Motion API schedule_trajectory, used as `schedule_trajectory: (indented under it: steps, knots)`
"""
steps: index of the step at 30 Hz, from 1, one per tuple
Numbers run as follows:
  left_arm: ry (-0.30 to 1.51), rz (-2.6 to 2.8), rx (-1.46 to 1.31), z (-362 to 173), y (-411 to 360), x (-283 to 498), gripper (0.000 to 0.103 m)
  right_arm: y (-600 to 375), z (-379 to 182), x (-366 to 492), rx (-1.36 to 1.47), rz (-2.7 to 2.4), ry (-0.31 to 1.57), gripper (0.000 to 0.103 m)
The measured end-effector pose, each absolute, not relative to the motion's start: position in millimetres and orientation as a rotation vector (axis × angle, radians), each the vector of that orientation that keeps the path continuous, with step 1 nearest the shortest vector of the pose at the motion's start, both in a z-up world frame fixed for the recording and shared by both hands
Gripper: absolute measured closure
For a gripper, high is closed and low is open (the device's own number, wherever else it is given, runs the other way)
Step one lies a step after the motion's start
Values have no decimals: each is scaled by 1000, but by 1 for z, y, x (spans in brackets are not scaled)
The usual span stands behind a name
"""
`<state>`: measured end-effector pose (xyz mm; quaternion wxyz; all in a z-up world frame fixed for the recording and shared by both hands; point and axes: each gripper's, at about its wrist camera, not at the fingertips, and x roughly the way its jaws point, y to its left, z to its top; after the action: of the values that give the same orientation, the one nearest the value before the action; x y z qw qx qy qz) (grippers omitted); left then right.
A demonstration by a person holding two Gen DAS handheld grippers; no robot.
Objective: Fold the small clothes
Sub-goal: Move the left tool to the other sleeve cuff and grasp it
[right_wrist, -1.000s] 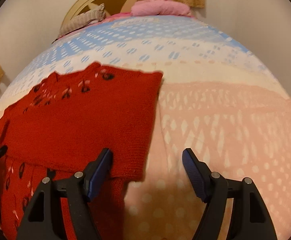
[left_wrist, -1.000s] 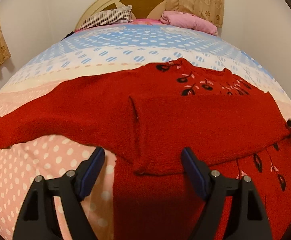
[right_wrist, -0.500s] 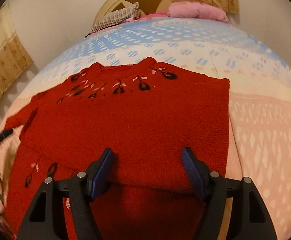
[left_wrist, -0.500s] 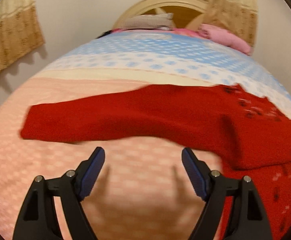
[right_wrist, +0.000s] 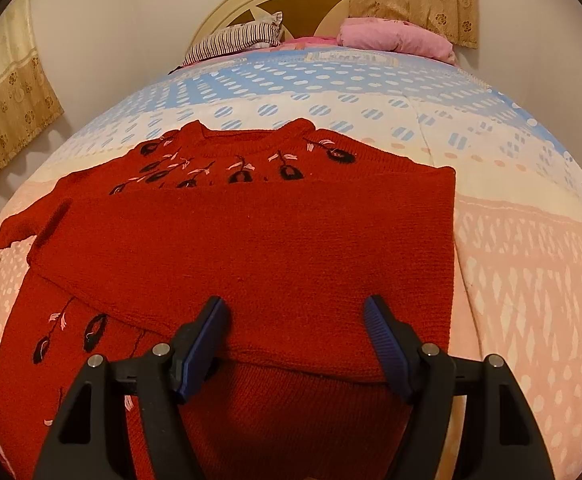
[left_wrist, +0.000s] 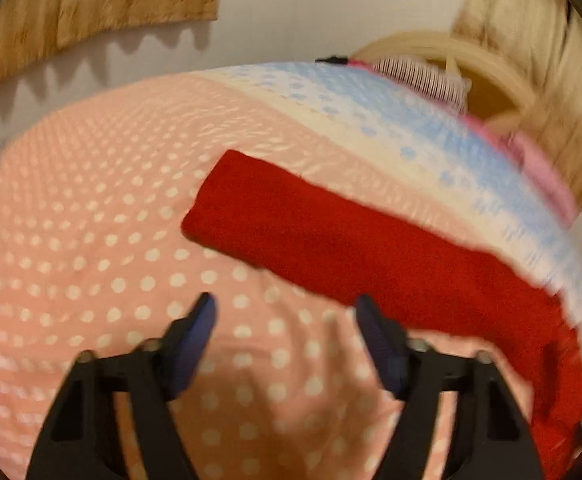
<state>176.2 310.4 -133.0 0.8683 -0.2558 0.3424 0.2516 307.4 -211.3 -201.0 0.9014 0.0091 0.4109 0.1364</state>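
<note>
- The bed [right_wrist: 531,240], under a dotted pink, cream and blue cover, carries everything here.
- The red sweater [right_wrist: 251,240] lies flat across the bed's near half, one sleeve folded over its chest, the other sleeve [left_wrist: 291,224] stretched out sideways on the pink part.
- A pink pillow [right_wrist: 395,38] and a striped pillow [right_wrist: 239,40] sit at the bed's head.
- The right gripper [right_wrist: 295,332] hovers over the sweater's lower body, jaws spread, holding nothing.
- The left gripper [left_wrist: 285,336] hangs just short of the outstretched sleeve, jaws spread and empty.
</note>
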Motion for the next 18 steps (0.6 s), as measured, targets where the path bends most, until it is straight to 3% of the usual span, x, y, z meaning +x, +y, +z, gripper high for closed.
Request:
schedule_trajectory:
  steps: [2,8,10,18]
  knots:
    - [654,455,-668,-137,324,171,54,-210,-201,307,14,279,848,31]
    - [560,402,-952,-161,357,163,56,-208,-201,306,-3,268,843,30]
    - [552,431,-951,-161,360,165,62,-208,-201,305,-4,267,842,30]
    - [560,456,-965,-161,371,182,58,-207,-200,304,-11,261,839,30]
